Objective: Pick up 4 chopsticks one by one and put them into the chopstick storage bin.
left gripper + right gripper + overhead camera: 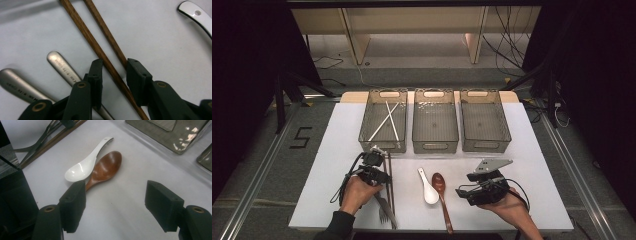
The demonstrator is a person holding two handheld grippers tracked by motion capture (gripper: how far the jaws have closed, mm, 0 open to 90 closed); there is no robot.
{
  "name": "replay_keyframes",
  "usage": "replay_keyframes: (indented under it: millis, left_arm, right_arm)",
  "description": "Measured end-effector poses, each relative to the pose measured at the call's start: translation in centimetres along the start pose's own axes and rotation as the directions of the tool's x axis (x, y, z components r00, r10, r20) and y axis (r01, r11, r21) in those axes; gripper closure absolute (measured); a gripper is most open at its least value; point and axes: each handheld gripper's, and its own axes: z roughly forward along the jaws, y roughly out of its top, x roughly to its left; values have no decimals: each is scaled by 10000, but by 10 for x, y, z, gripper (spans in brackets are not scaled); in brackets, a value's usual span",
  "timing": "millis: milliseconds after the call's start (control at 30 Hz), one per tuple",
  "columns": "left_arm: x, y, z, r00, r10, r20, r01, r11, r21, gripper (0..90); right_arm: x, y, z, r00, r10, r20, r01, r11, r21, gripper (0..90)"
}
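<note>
Two brown wooden chopsticks (390,172) (100,50) lie on the white table. My left gripper (379,176) (112,67) points down at them, jaws closed around the pair, and each pad touches one stick. My right gripper (462,192) (116,197) hovers low at the front right, open and holding nothing. Just beyond its jaws lie a white ceramic spoon (428,187) (82,167) and a dark wooden spoon (441,190) (106,167), side by side.
Two metal utensil handles (62,67) lie beside the chopsticks, with a fork (383,212) near the front edge. Three grey baskets stand at the back: the left (381,148) holds white chopsticks (387,120), while the middle (435,145) and right (486,146) hold nothing.
</note>
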Motion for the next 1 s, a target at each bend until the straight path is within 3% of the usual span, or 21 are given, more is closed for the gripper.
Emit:
replay_keyframes:
  millis: [100, 233, 300, 667, 733, 800, 900, 933, 1000]
  left_arm:
    - [-3, 4, 1, 9999, 122, -51, -120, 9994, 320, 609]
    - [-14, 10, 4, 9961, 572, -669, -522, 9959, 744, 594]
    - [-16, 12, 5, 9933, 695, -928, -615, 9943, 866, 628]
    - [-15, 10, 4, 9944, 561, -892, -506, 9967, 636, 690]
    - [-16, 10, 4, 9955, 542, -779, -496, 9970, 596, 695]
    - [-17, 10, 4, 9983, 522, -262, -506, 9971, 575, 719]
    - [-25, 12, 4, 9960, 802, -383, -781, 9955, 531, 748]
    - [-26, 13, 4, 9969, 771, -148, -762, 9955, 562, 765]
    - [-28, 14, 4, 9961, 856, -203, -843, 9948, 581, 780]
  right_arm:
    - [1, 1, 1, 10000, -30, -12, 30, 10000, 24, 342]
    - [0, 1, 0, 10000, -9, -11, 9, 10000, -12, 342]
    - [0, 1, -1, 10000, -29, 15, 29, 10000, -40, 342]
    - [1, 3, 0, 10000, -83, -15, 83, 10000, -14, 344]
    - [1, 3, 0, 10000, -89, -23, 89, 10000, -10, 344]
    - [1, 3, 0, 10000, -84, -30, 84, 10000, -5, 344]
    - [1, 3, 0, 10000, -81, -35, 81, 10000, -6, 344]
    - [0, 3, 0, 10000, -92, -28, 92, 10000, -16, 344]
    - [1, 3, -1, 9999, -96, -30, 96, 9999, -41, 344]
